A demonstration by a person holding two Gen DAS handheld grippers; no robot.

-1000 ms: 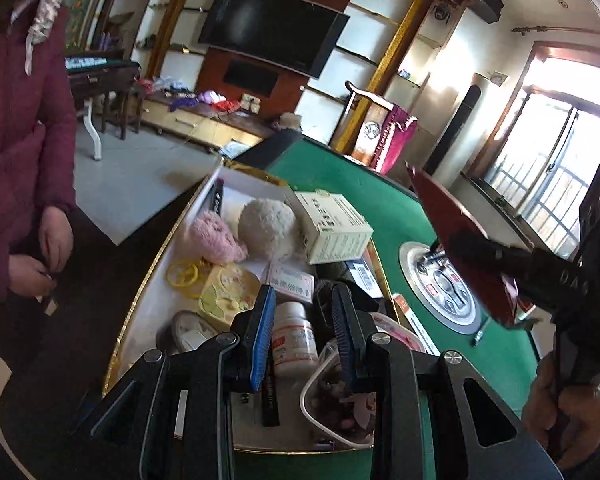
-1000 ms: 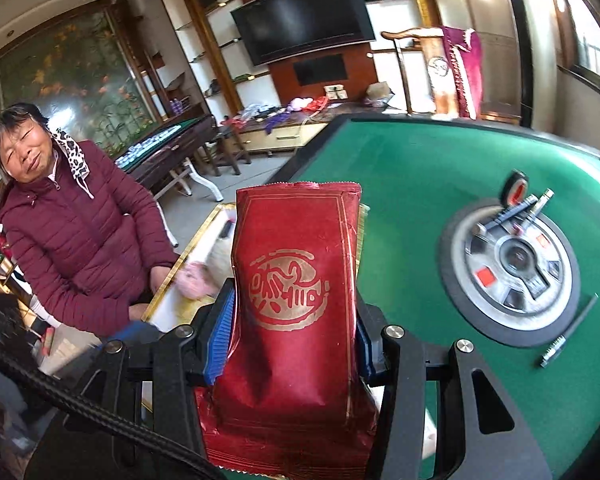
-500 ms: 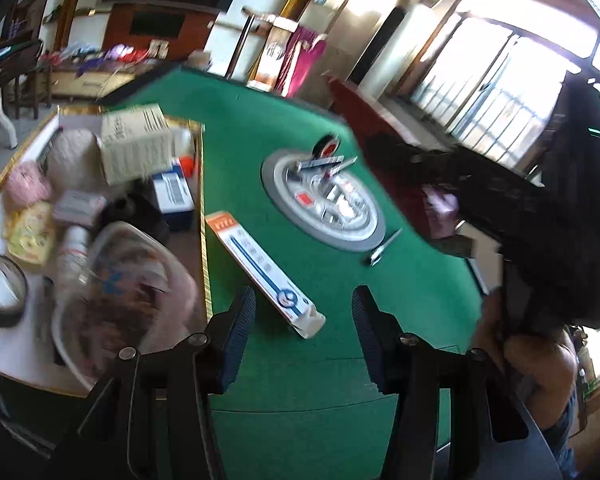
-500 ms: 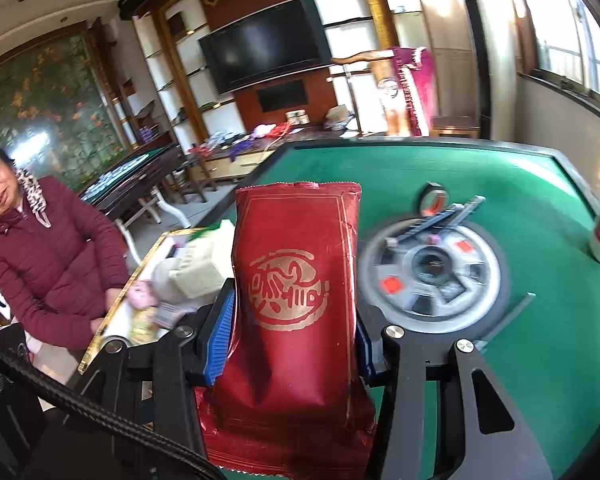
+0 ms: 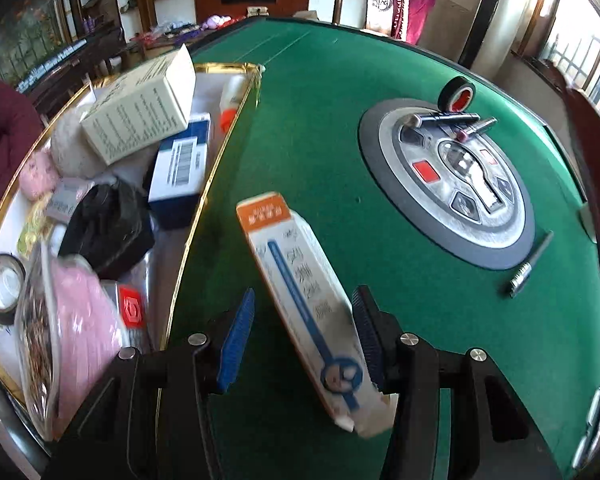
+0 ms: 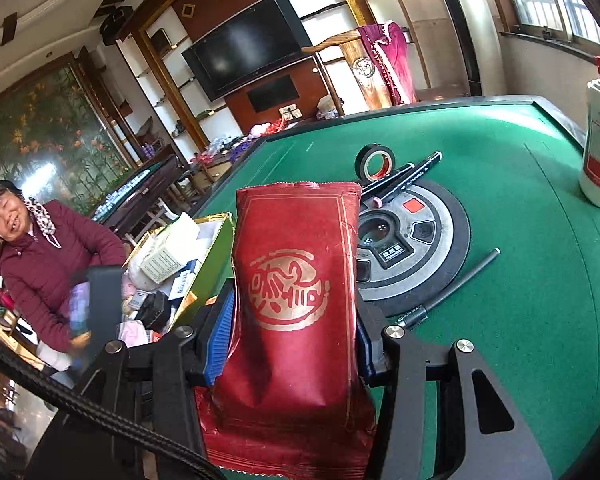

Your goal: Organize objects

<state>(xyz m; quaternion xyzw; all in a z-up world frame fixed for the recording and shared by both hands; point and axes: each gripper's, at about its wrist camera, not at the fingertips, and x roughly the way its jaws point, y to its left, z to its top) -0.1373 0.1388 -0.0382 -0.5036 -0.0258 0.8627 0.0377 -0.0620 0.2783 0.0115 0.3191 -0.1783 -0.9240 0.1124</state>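
- The left hand-held gripper (image 5: 302,334) points steeply down at the green surface (image 5: 320,120), its jaws parted and gripping nothing.
- A long white carton with an orange end (image 5: 300,288) lies flat on the surface, running away from this hand-held gripper at a slant. Its near end sits between the two blue pads; the right pad (image 5: 366,336) is at the carton's edge, the left pad (image 5: 236,340) stands clear with green showing in the gap. Whether the right pad touches cannot be told.
- To grasp well, shift so the carton is centred between the pads and turn the wrist so they face its long sides squarely. The carton is skewed, so closing now would likely twist it or pinch only a corner.
- Lower until the pad tips nearly meet the surface, then close gently; thin card crushes easily.
- Just left of this hand-held gripper is the gold-rimmed tray (image 5: 204,216), already crowded with boxes, a black bag and a pink packet. This is probably the carton's destination, so pick a free spot first.
- The right hand-held gripper (image 6: 290,320) is clenched on a red foil pouch (image 6: 296,280), held upright between its pads. Ahead of it lie a round centre panel (image 6: 428,240), pens and a roll of black tape (image 6: 374,162).
- Keep the pouch level and clear of the left hand's path.
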